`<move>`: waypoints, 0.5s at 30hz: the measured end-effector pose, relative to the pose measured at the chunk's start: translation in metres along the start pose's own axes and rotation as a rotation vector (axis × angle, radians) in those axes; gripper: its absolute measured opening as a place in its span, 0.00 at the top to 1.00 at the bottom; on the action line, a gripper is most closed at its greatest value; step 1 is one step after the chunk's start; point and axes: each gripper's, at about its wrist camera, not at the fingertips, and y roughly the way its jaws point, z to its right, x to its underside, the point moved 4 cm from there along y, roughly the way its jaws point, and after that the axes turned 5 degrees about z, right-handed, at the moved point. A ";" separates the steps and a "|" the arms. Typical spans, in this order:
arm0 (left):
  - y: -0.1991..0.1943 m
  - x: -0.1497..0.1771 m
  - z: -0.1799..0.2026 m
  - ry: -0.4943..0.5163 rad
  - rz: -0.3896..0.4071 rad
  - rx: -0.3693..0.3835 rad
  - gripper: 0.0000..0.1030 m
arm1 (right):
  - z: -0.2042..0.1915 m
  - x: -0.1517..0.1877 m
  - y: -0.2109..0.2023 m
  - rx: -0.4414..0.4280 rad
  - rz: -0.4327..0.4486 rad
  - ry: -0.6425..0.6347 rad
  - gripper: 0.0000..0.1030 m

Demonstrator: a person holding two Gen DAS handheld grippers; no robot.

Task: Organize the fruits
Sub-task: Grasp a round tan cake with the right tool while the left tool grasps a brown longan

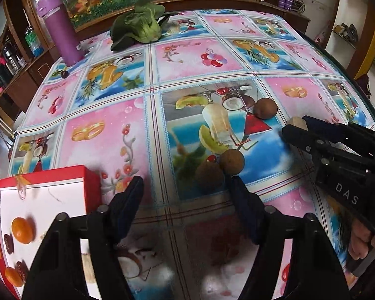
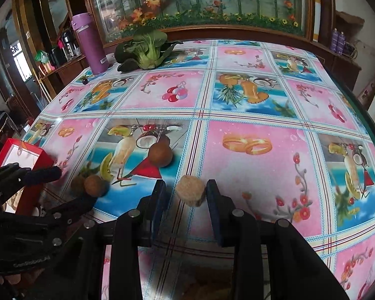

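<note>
My left gripper is open low over the fruit-print tablecloth, and a round brown fruit lies just past its right fingertip. A second brown fruit sits farther back. Left of this gripper stands a red box holding two oranges and dark dates. My right gripper is open around a tan lumpy fruit resting on the table. Its right finger touches the fruit; a small gap shows at the left finger. The right wrist view also shows the left gripper by the near brown fruit.
A purple bottle and a leafy green cabbage stand at the table's far side, with a small dark fruit by the bottle. The table's rounded edge runs along the right. Shelves and a wooden cabinet surround the table.
</note>
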 end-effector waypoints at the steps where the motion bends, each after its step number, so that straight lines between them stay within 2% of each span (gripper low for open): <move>1: 0.001 -0.001 0.000 -0.005 0.003 0.006 0.32 | 0.000 0.000 0.000 -0.002 0.000 0.003 0.68; 4: 0.004 -0.005 0.000 -0.020 0.004 0.036 0.39 | 0.000 0.000 0.000 -0.003 0.000 0.004 0.70; 6: 0.005 -0.007 0.003 -0.020 0.007 0.046 0.47 | 0.000 0.000 0.000 -0.010 0.000 0.008 0.76; 13: 0.001 -0.006 0.013 -0.010 0.022 0.076 0.70 | 0.003 0.001 -0.001 -0.028 -0.003 0.024 0.76; 14: 0.000 -0.005 0.014 -0.011 0.022 0.079 0.76 | 0.004 0.001 -0.002 -0.031 -0.003 0.029 0.76; 15: -0.001 -0.004 0.015 -0.014 0.022 0.087 0.76 | 0.005 0.002 -0.002 -0.034 -0.004 0.036 0.76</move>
